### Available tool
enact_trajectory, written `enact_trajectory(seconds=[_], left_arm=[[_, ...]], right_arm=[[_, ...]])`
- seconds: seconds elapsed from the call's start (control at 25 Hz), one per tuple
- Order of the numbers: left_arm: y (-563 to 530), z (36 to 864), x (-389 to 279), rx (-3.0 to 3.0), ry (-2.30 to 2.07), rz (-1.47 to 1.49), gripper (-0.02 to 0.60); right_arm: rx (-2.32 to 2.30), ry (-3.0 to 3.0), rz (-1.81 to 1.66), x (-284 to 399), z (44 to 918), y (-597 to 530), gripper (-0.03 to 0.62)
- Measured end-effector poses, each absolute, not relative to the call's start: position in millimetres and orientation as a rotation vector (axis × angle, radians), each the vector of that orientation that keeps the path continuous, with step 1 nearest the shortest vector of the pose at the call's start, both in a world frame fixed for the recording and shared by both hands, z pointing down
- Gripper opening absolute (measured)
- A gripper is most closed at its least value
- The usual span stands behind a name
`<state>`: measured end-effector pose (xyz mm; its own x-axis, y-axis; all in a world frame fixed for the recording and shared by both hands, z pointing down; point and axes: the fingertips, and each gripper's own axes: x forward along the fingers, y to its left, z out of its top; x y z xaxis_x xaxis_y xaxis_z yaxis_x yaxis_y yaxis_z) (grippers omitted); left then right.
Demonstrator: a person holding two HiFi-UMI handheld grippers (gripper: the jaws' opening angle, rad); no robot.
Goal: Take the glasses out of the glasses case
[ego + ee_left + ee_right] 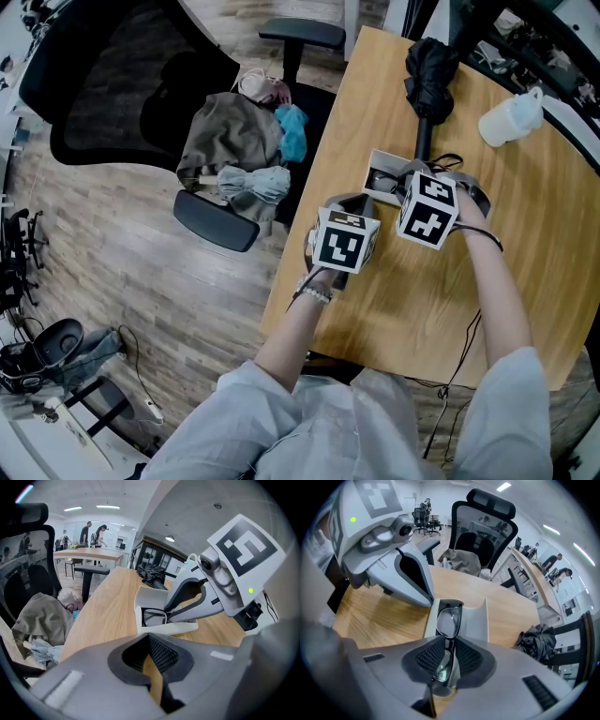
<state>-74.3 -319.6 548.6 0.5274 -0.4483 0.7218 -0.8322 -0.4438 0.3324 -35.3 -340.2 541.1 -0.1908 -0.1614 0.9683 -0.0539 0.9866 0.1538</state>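
1. The right gripper (pixel 450 645) points steeply down, its jaws nearly closed and pinching the black-framed glasses (pixel 449 620) at one lens.
2. The glasses lie inside the open white glasses case (pixel 477 620) on the wooden table (pixel 394 309).
3. The left gripper (pixel 152 660) is beside the case, its jaws a slit apart and empty.

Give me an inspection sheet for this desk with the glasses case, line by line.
Surface: wooden table.
Job's things: white case open, black glasses in it.
Clutter: folded black umbrella and white jug at the far side.
Grippers: right hand-held gripper closed on the glasses; left hand-held gripper open, empty, beside the case.
Cables: thin black cable by the right wrist.
Surroundings: chair with clothes; wood floor.
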Motion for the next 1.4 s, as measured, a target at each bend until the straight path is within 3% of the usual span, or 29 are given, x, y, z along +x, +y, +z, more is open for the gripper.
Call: enact_trajectory(seconds=[0.44, 1.4], left_arm=[[-320, 548, -74, 2.083, -1.034, 0.719, 0.003], [-324, 551, -76, 2.081, -1.042, 0.714, 0.004]], right_arm=[[0.298, -1.844, -0.125, -34, 534, -342, 0.015], [0.451, -1.897, -0.273, -32, 487, -341, 0.014]])
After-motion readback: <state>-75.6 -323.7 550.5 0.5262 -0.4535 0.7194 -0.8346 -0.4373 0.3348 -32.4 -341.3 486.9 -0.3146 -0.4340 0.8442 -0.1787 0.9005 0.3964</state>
